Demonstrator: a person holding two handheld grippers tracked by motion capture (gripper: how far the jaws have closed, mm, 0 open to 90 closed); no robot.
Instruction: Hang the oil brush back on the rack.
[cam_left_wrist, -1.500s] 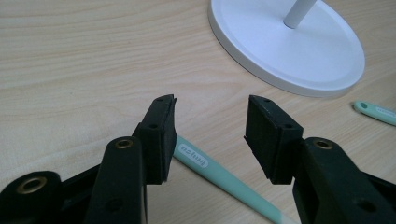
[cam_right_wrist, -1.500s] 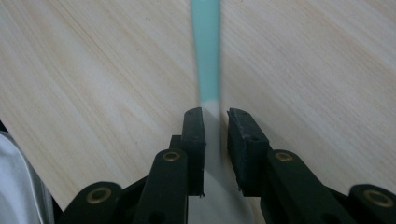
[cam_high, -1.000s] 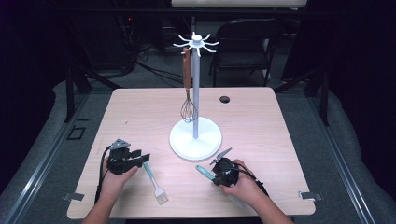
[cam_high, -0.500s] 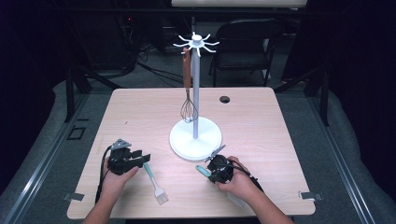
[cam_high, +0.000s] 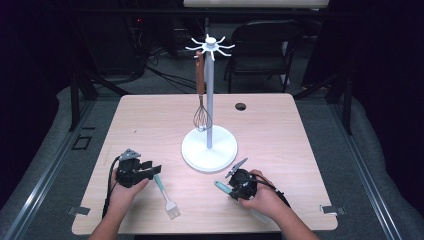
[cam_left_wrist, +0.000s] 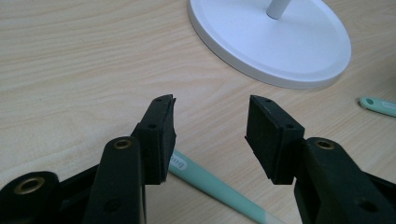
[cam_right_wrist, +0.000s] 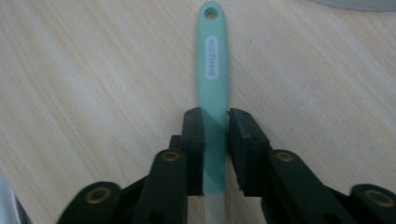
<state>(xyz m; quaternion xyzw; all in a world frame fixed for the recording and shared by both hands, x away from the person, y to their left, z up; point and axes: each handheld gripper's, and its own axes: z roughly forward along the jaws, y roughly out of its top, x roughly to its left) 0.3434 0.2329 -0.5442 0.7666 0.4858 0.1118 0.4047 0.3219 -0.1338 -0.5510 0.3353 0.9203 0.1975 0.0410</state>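
- Progress from the high view: whisk (cam_high: 201, 116) is hanging on the rack (cam_high: 209, 145) already; brush (cam_high: 166, 196) and spatula (cam_high: 223, 187) are lying on the table (cam_high: 280, 130), still to hang.
- Left gripper view: left gripper (cam_left_wrist: 210, 133) is hovering over the brush handle (cam_left_wrist: 219, 187), jaws apart.
- Right gripper view: right gripper (cam_right_wrist: 215, 149) is clamping the spatula's handle, not lifted yet I'd say.

The counter (cam_high: 150, 120) is light wood with thin grain lines. The stand (cam_high: 209, 148) is white. The whisk (cam_high: 200, 95) has a brown handle and maybe grey wires. Both claws are black. The brush (cam_high: 165, 192) and the utensil handle (cam_right_wrist: 212, 70) are mint green.
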